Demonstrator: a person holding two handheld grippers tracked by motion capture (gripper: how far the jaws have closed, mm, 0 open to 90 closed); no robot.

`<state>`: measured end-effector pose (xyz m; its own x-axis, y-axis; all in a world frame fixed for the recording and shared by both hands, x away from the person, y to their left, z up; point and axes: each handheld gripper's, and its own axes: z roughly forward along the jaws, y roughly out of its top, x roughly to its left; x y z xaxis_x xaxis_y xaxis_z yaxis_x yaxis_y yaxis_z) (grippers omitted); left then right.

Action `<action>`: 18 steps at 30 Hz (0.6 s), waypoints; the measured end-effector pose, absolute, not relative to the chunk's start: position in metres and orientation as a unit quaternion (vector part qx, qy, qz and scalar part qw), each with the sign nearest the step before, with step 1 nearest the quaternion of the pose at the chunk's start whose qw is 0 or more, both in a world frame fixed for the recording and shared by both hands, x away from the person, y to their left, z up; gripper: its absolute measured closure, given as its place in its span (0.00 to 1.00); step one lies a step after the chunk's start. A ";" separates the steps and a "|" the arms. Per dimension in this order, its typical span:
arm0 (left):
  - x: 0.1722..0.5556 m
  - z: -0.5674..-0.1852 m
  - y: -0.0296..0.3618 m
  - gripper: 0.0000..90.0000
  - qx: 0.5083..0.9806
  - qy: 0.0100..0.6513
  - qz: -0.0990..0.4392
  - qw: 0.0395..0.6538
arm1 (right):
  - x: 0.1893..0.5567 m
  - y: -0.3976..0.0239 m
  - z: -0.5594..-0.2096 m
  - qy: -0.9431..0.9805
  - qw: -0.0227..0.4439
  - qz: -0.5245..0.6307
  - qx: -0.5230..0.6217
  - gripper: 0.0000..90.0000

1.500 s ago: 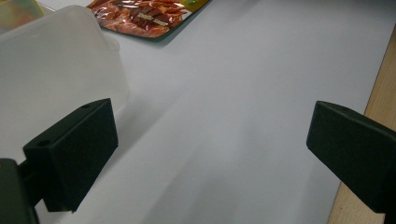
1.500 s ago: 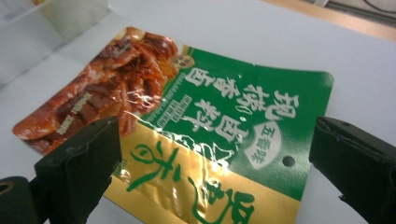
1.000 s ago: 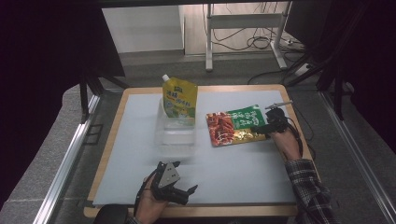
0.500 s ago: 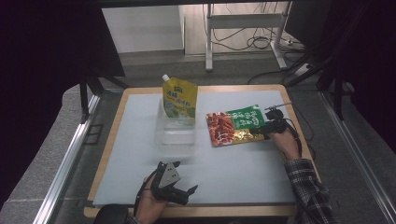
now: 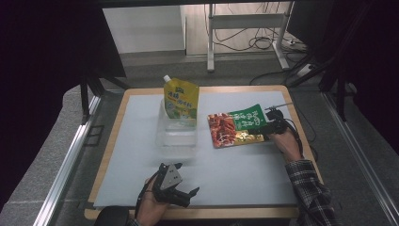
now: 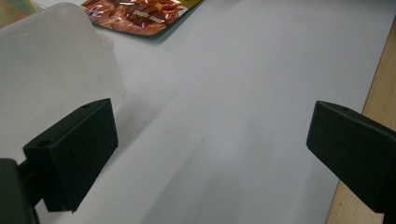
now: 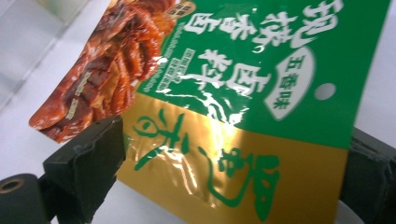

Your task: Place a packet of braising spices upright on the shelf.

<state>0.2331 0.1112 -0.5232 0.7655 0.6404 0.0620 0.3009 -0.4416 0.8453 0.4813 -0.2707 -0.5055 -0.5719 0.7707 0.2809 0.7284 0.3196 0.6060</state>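
Reaching across the right side of the worktop (image 5: 141, 141), the right tool (image 5: 273, 123) has its jaws spread wide on either side of the near gold edge of the snack packet (image 5: 236, 128), which lies flat on the white mat just right of the clear plastic container (image 5: 178, 136). In the right gripper view the packet (image 7: 243, 107) runs between the two black jaws, but whether either pad touches the foil I cannot tell; nothing is pinched yet. Judging from this, the step in hand is taking hold of the packet, likely to carry it to the container where a yellow spouted pouch (image 5: 181, 98) already stands. To do it well, the lower jaw should slip under the thin edge, not press down on it, since slick foil lying flat tends to slide away; closing near the middle of the short side should keep the packet from swinging or folding when lifted. The left tool (image 5: 181, 193) rests at the front edge, jaws wide apart and holding nothing, free to steady the container if needed.
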 end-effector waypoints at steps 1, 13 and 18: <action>0.233 -0.523 0.111 0.02 0.828 0.284 0.191 0.445 | 0.481 -0.269 -0.505 0.815 0.030 0.356 0.456 0.05; 0.233 -0.524 0.110 0.02 0.833 0.278 0.192 0.438 | 0.481 -0.268 -0.507 0.806 0.030 0.333 0.489 0.51; 0.233 -0.524 0.109 0.02 0.834 0.277 0.193 0.437 | 0.478 -0.264 -0.503 0.810 0.072 0.318 0.488 0.82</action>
